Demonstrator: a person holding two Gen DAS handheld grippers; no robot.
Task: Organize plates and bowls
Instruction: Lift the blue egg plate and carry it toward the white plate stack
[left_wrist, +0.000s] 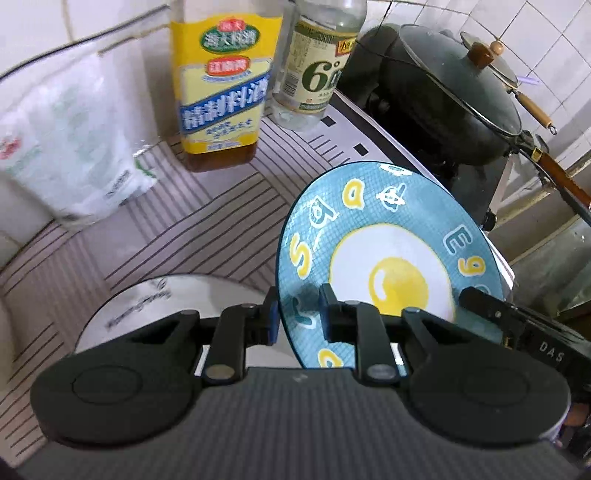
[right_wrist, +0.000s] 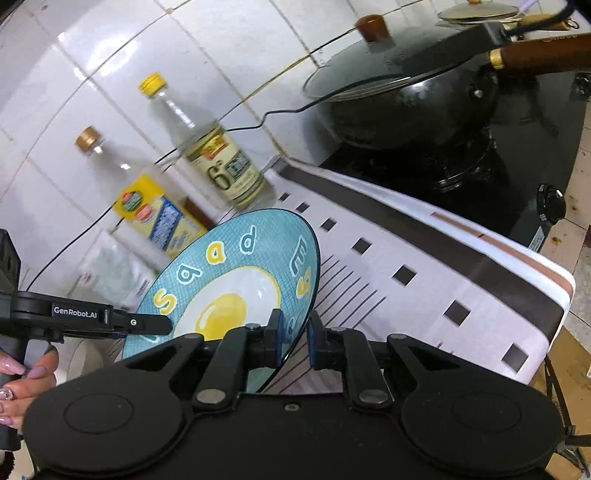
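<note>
Gripping the near rim of a round blue ceramic plate painted with a fried egg (left_wrist: 391, 266), the left claw (left_wrist: 298, 314) has its pads narrowed onto the edge, one on each face. The plate hangs tilted above the striped counter (left_wrist: 166, 221), clear of a white round plate (left_wrist: 155, 306) lying flat at lower left. On the plate's opposite rim the right claw (right_wrist: 295, 338) is likewise clamped narrow. Beyond stand a yellow-labelled cooking-wine bottle (left_wrist: 221, 92), a clear vinegar bottle (left_wrist: 314, 66) and a lidded black wok (left_wrist: 454, 99).
</note>
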